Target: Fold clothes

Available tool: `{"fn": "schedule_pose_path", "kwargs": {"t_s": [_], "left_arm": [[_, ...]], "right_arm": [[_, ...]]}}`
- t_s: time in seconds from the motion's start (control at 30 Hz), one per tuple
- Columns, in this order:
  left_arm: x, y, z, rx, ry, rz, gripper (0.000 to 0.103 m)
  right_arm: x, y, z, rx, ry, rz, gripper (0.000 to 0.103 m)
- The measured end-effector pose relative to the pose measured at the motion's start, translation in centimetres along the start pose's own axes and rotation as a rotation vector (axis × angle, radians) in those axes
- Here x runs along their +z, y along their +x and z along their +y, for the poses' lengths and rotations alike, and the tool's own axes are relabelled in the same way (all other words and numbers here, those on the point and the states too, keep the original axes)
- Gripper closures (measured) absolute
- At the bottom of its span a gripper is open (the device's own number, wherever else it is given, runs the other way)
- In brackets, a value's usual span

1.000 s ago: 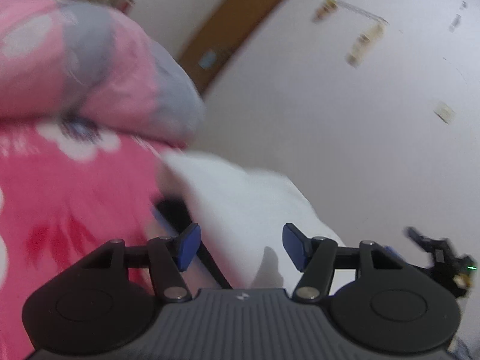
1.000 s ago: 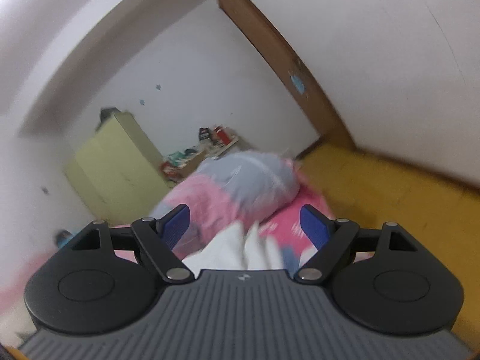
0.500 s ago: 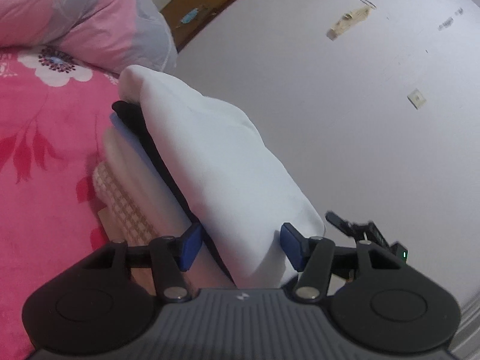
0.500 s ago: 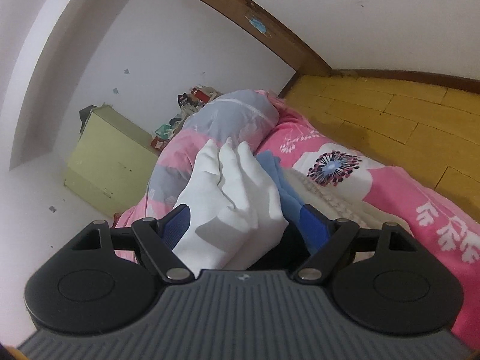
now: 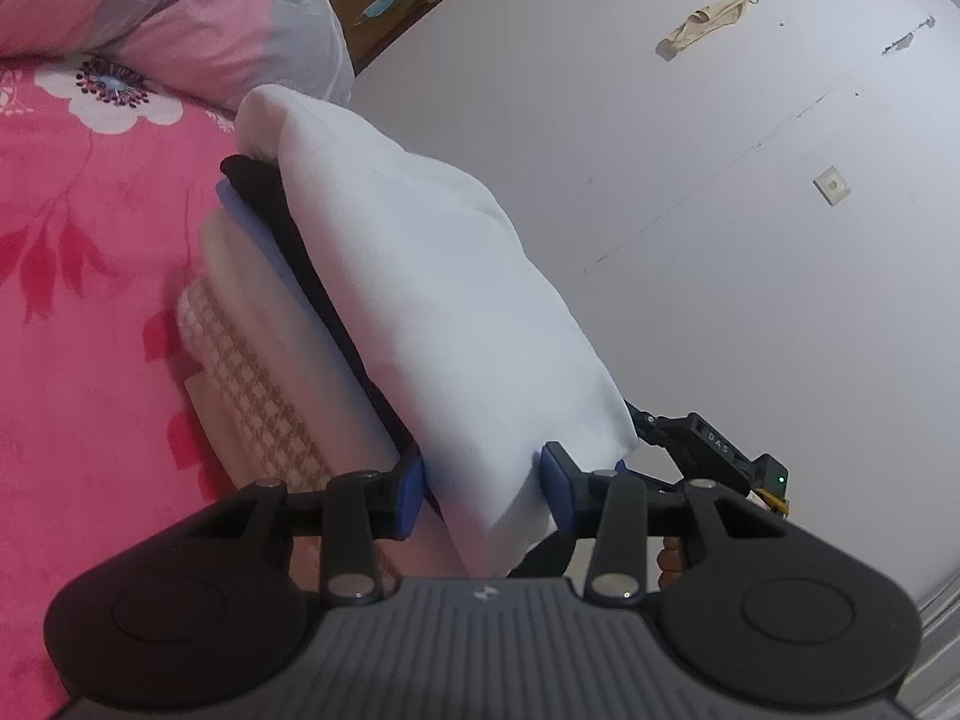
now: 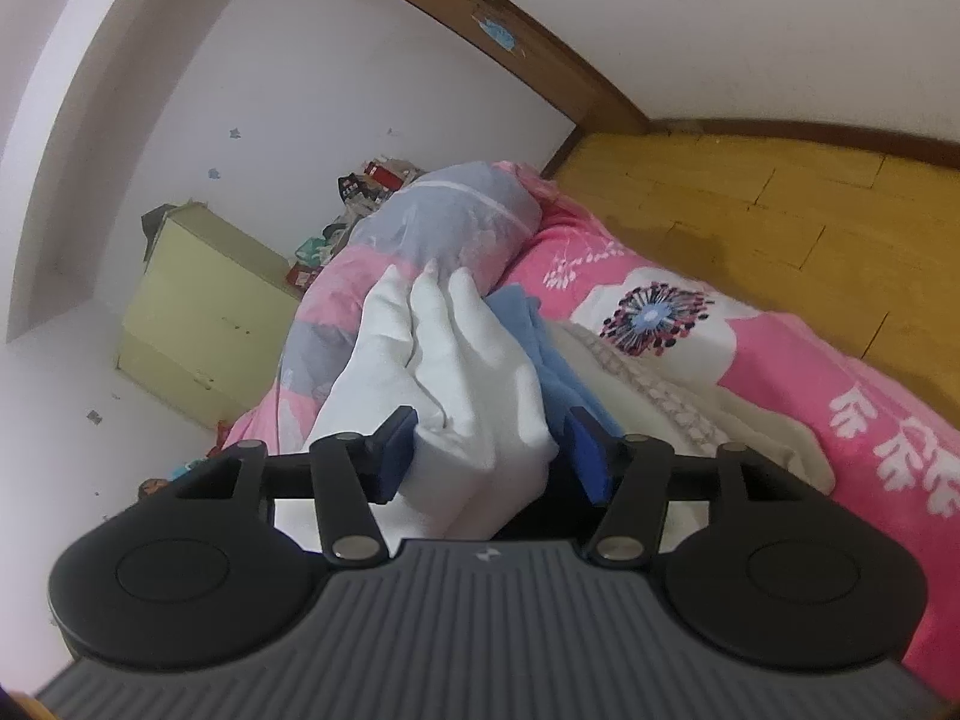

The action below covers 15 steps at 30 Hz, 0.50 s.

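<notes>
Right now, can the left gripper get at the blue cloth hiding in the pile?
Probably not. The left gripper is closing around the white garment on top, and the blue cloth lies under both that and a black layer, showing only a thin edge.

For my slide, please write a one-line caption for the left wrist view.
Left gripper, jaws closing around a folded white garment atop a stack of clothes on a pink floral blanket.
</notes>
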<state>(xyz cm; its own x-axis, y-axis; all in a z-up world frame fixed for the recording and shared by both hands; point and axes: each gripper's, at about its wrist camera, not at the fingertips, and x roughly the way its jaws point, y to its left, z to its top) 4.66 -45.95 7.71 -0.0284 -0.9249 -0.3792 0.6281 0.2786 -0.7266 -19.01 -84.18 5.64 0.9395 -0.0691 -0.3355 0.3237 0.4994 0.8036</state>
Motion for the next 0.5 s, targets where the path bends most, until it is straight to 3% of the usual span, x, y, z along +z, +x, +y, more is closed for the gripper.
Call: {"fn": "schedule_pose_path", "kwargs": {"t_s": [0.1,0.13,0.27,0.5], "left_arm": [[-0.1,-0.1,-0.5,0.02,0.021,-0.009,0.071],[-0.1,-0.1,-0.6,0.025,0.022,-0.013,0.073],[-0.1,-0.1,-1.0,0.043,0.028,-0.029,0.079],[0.8,-0.7,-2.0,-0.001,-0.014,-0.041,0.082]], "right_arm": [[-0.2,-0.4,0.6,0.0,-0.044,-0.018,0.059],[-0.3,-0.6,0.9,0.0,-0.061,-0.025,0.068],[-0.5,-0.7,1.8,-0.015,-0.125,-0.045,0.083],[0.3,-2.1,4.2,0.006,-0.217,-0.112,0.091]]}}
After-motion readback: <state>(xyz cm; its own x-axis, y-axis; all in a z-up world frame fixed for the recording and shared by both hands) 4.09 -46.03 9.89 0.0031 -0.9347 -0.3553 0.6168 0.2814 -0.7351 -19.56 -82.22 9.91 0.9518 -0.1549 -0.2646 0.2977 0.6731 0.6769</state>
